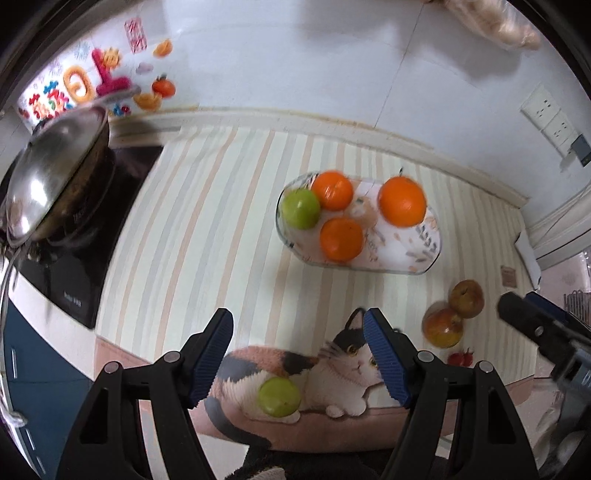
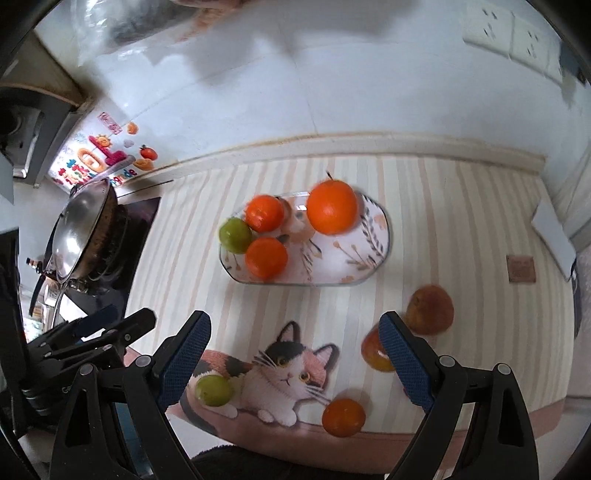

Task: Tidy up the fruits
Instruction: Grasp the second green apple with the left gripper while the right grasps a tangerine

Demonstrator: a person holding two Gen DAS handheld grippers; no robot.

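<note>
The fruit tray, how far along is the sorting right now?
Partly done. The glass tray already holds three oranges and a green fruit. Nothing is in hand: the left gripper and right gripper are both open and empty. Left on the mat: a green fruit, a small orange, and two reddish-brown fruits.

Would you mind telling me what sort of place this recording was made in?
Most likely a home kitchen counter: a lidded wok sits on a stove, wall sockets are set in the white tiled wall, and a fruit tray rests on a striped mat.
</note>
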